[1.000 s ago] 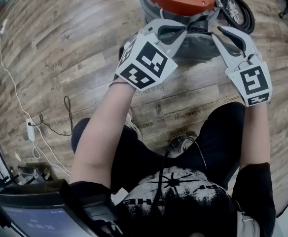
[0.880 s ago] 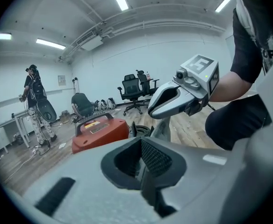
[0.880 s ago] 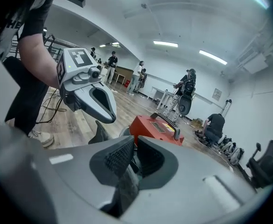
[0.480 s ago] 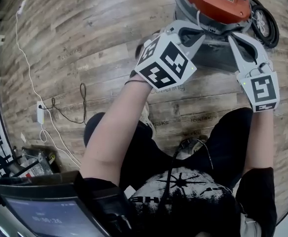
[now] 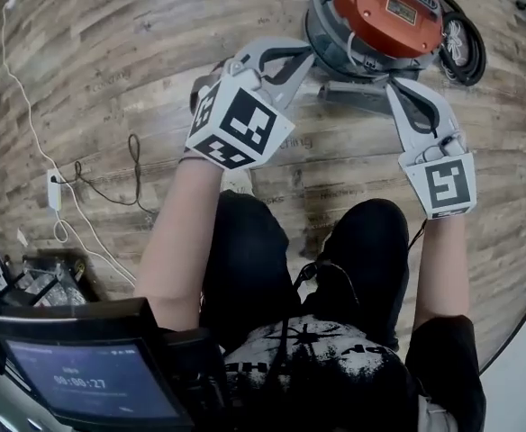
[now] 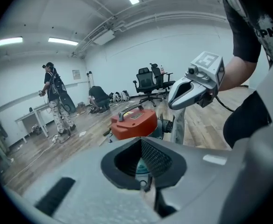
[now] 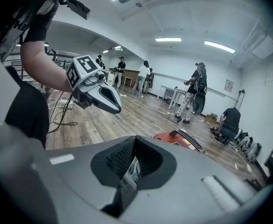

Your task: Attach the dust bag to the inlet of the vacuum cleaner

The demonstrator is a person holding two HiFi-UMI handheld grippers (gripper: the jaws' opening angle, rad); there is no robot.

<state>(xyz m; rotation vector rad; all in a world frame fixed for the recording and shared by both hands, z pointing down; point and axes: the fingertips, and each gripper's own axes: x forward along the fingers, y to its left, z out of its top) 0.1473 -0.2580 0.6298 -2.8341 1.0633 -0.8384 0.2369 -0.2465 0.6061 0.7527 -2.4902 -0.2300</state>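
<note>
The vacuum cleaner [image 5: 385,12], with an orange lid on a grey drum, stands on the wood floor at the top of the head view. Just in front of it a flat grey dust bag [image 5: 358,94] stretches between my two grippers. My left gripper [image 5: 306,58] is shut at the bag's left end, with a thin edge pinched in its jaws [image 6: 143,183]. The right gripper [image 5: 392,86] is shut at the bag's right end, a thin printed strip caught between its jaws [image 7: 127,181]. In the left gripper view, grey material [image 6: 178,127] hangs below the right gripper [image 6: 192,85].
A coiled black hose [image 5: 461,48] lies right of the vacuum. A white power strip [image 5: 54,190] with its cable and a black cord [image 5: 132,165] lie on the floor at left. A screen [image 5: 83,381] sits bottom left. People and office chairs [image 6: 148,80] occupy the far room.
The right gripper's jaws went from open to shut. Both grippers drew back from the vacuum toward the person, and the grey bag came along between them.
</note>
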